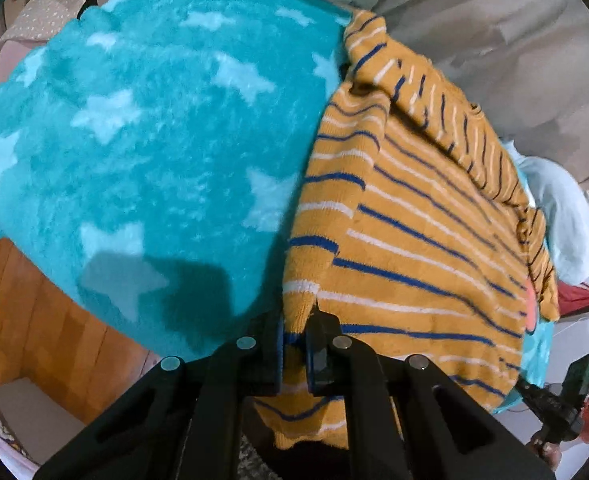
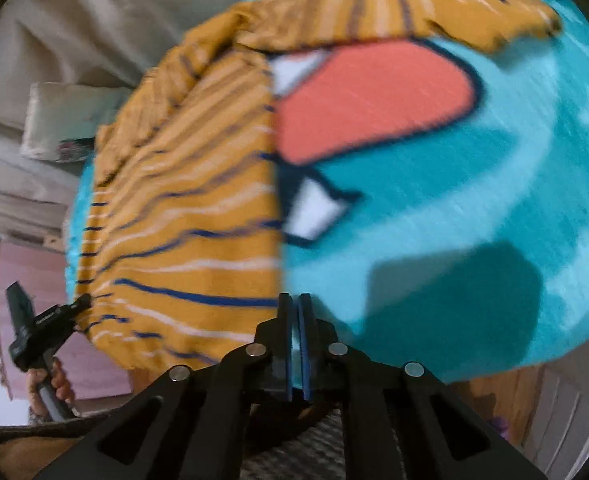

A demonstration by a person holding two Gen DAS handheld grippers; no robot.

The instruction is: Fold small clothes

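A mustard knit garment (image 1: pixel 406 216) with blue and white stripes lies spread on a teal blanket (image 1: pixel 154 140) printed with pale stars. My left gripper (image 1: pixel 296 334) is shut on the garment's near hem, and cloth shows between its pads. In the right wrist view, which is blurred, the same garment (image 2: pixel 186 216) covers the left half. My right gripper (image 2: pixel 294 306) is shut at the garment's straight side edge, and no cloth shows between its pads. The left gripper (image 2: pixel 84 304), held by a hand, bites the garment's far corner. The right gripper (image 1: pixel 528 390) appears at the garment's right edge.
The teal blanket (image 2: pixel 474 200) carries a cartoon print with a red tongue (image 2: pixel 374 100). Beige fabric (image 1: pixel 514 40) rises behind it. A pale blue-white cloth (image 1: pixel 566 220) lies past the garment. Wooden flooring (image 1: pixel 34 312) runs below the blanket's edge.
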